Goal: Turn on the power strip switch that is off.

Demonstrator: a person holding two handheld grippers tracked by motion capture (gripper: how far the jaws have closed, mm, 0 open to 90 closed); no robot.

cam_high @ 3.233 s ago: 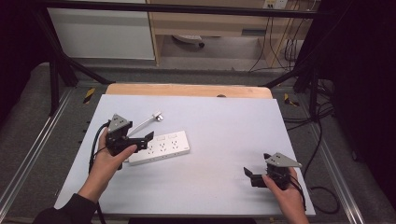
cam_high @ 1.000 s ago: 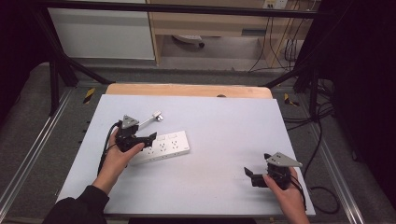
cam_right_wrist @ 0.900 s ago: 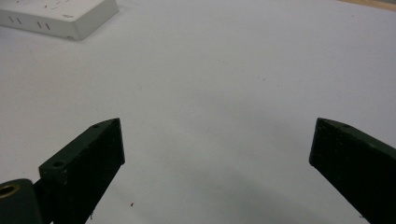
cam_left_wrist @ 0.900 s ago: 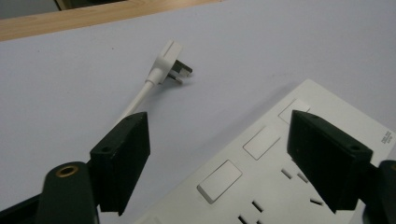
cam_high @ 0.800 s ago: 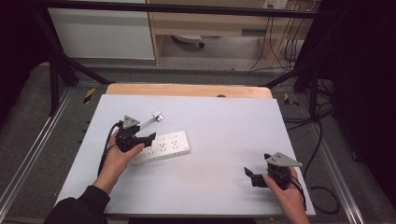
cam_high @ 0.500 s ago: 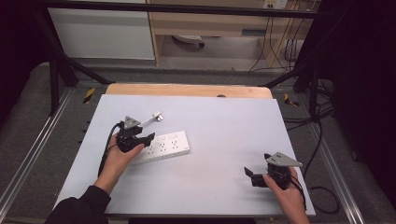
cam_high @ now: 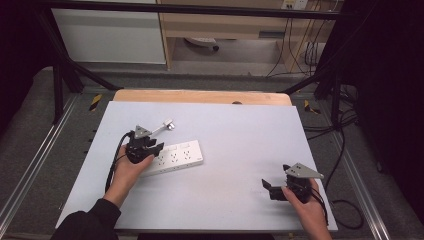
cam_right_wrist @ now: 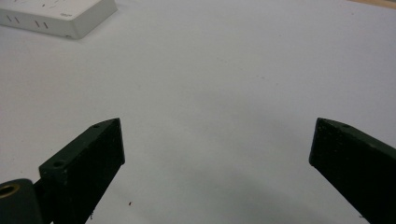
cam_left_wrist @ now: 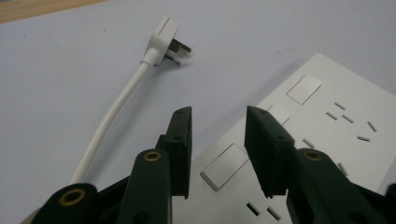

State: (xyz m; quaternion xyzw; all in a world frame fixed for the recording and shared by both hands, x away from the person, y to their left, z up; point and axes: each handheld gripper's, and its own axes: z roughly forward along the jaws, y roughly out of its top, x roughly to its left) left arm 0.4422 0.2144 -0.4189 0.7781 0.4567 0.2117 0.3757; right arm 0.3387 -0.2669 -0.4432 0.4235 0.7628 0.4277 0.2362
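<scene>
A white power strip lies flat on the table left of centre, its cord curling off to a white plug on the table beyond it. My left gripper sits low over the strip's left end. In the left gripper view its jaws have just been closing and stand partly closed. The strip's long edge with a rocker switch lies in the gap, and the pads do not press on it. My right gripper rests near the front right edge, open wide over bare table.
The table is white with a wooden strip along its far edge. Metal frame rails run down both sides. A corner of the power strip shows far off in the right gripper view.
The left hand shifted a little right onto the strip's end since the oldest frame, and its jaws have narrowed. The right hand has kept still.
</scene>
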